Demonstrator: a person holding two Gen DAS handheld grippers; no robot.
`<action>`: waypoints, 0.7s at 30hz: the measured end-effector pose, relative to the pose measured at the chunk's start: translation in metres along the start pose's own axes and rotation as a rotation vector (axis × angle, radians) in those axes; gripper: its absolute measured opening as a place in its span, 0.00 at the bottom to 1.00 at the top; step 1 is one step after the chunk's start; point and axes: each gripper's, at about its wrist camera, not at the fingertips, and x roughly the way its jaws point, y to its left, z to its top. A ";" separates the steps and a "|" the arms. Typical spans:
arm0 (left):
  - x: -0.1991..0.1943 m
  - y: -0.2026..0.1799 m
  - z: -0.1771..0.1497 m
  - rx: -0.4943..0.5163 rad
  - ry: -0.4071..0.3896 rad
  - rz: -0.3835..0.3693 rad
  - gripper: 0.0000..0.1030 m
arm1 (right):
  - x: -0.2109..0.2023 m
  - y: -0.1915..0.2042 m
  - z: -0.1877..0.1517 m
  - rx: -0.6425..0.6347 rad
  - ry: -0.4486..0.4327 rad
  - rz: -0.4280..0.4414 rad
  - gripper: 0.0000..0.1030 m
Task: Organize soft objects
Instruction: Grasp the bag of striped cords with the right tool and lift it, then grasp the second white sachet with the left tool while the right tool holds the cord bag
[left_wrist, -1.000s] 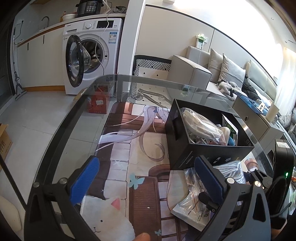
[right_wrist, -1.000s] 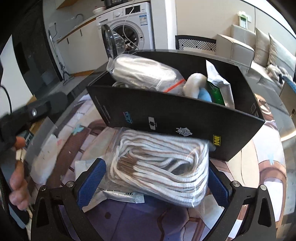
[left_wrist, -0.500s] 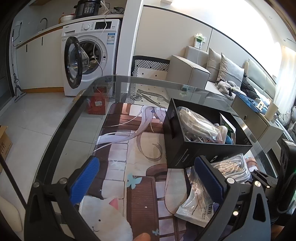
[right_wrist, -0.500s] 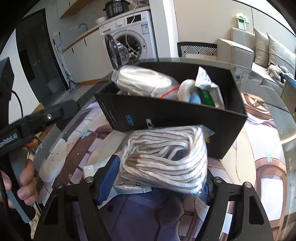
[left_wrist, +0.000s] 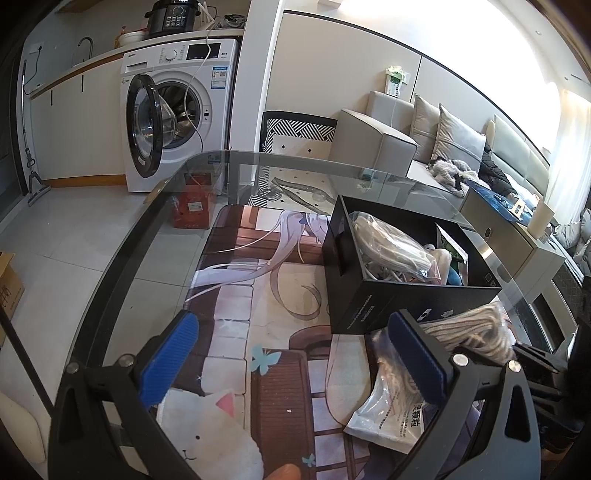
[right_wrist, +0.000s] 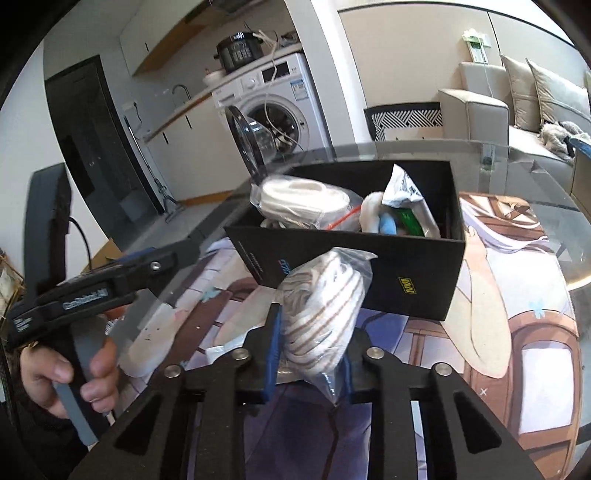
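Right gripper (right_wrist: 308, 350) clamped on a clear bag of striped rope (right_wrist: 321, 314), jaws squeezed tight around its lower half; bag raised off the table (left_wrist: 155, 236), bulging upward between the blue pads (right_wrist: 274, 347), its top just in front of the near wall of the black box (right_wrist: 369, 273); whether bag and box touch, impossible to tell. Same bag visible in the left wrist view (left_wrist: 469, 332), just beside the box (left_wrist: 388, 302), above a flat white packet (left_wrist: 384, 421) lying on the printed mat (left_wrist: 258, 295).

Inside the box: another bagged coil of pale cord (right_wrist: 303, 203) at the left, a white bundle (right_wrist: 371, 214) beside it, something blue (right_wrist: 388, 223), and a green-and-white pouch (right_wrist: 404, 192) standing at the right.

Left gripper (left_wrist: 291, 354) held above the mat, jaws wide apart with nothing between them; gripped at its handle by a hand (right_wrist: 70, 373), seen at the left edge of the right wrist view.

Beyond the glass table: washing machine (left_wrist: 181, 107) with door swung open; grey sofa (left_wrist: 443, 140) at the right.
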 end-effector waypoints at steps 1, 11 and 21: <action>-0.001 -0.001 0.000 0.003 0.000 0.000 1.00 | -0.005 0.001 0.000 -0.002 -0.011 0.003 0.20; 0.003 -0.021 -0.007 0.068 0.067 -0.067 1.00 | -0.063 -0.013 -0.003 0.023 -0.124 -0.023 0.19; 0.008 -0.062 -0.028 0.297 0.145 -0.169 1.00 | -0.101 -0.023 -0.006 0.042 -0.177 -0.052 0.19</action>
